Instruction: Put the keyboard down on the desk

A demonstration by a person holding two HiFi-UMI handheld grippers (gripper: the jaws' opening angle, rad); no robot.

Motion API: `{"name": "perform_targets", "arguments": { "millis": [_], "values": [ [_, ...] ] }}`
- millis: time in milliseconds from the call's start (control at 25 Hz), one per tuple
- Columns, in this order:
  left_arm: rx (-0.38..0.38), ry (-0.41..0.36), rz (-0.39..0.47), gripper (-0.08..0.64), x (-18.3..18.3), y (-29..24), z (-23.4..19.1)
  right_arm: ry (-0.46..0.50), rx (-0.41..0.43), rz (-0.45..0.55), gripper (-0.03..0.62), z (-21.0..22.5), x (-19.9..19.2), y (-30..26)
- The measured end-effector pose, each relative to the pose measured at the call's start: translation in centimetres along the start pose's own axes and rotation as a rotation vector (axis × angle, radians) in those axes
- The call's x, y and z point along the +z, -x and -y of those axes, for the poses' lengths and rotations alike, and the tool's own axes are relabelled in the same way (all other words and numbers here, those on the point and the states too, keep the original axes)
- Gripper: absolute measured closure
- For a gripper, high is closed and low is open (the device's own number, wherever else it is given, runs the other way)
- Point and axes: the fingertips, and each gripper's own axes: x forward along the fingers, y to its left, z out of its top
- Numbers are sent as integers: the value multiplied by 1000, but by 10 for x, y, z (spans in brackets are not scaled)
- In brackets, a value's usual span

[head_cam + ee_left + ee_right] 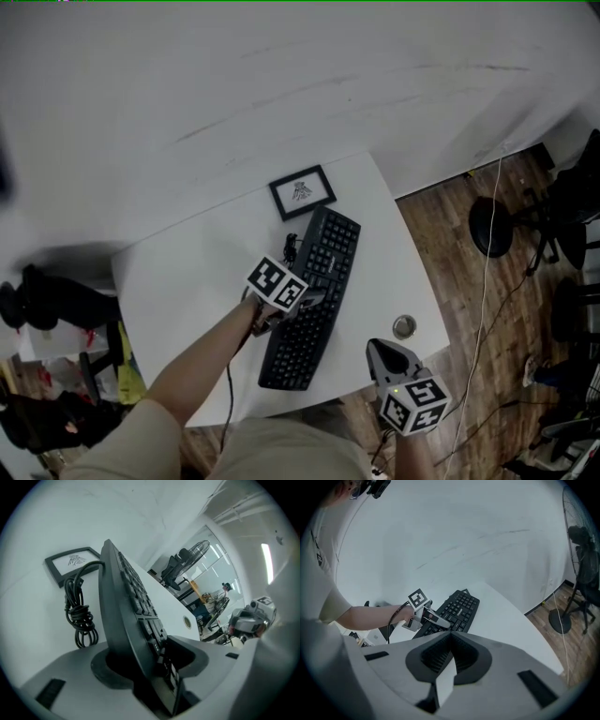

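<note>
Head view shows, at the left, the left tongs (312, 299) pinching the long left edge of the keyboard (330, 251) about halfway along. The left gripper view bears this out: that edge is clamped between the two jaws. The keyboard lies lengthwise on the white counter (187, 272), its far end near a small picture frame (302, 191). Its coiled cable (291, 249) lies just beside the left edge. Whether the gripped edge rests on the counter or is held slightly off it cannot be told.

If the board is being set down, the gripped edge is best lowered slowly and level, so that nothing is dropped. The cable should be kept out from under the board. The grip should be eased only once the whole board is borne by the counter, and the jaws then drawn off sideways so the board is not dragged.

At the right, the right tongs (378, 349) are pressed together on nothing. They are held off the counter's near corner, near a round grommet (404, 326) and well apart from the keyboard.
</note>
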Motion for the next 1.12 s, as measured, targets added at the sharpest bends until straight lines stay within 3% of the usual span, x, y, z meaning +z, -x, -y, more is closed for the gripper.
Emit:
{"name": "perform_targets", "arguments": {
  "millis": [160, 280, 600, 760, 960, 1120],
  "values": [
    [136, -72, 2, 244, -1, 2, -16, 5, 11, -6, 568, -8, -1, -7],
    [204, -74, 12, 202, -3, 3, -26, 15, 18, -11, 568, -12, -1, -8],
    [291, -44, 11, 175, -6, -2, -32, -41, 69, 25, 568, -19, -4, -4],
    [392, -96, 9, 176, -6, 4, -37, -50, 70, 35, 568, -23, -6, -4],
    [394, -82, 5, 178, -16, 13, -31, -6, 72, 87, 568, -35, 5, 3],
    [392, -97, 56, 178, -14, 31, -18, 18, 69, 121, 568, -41, 17, 12]
  ]
}}
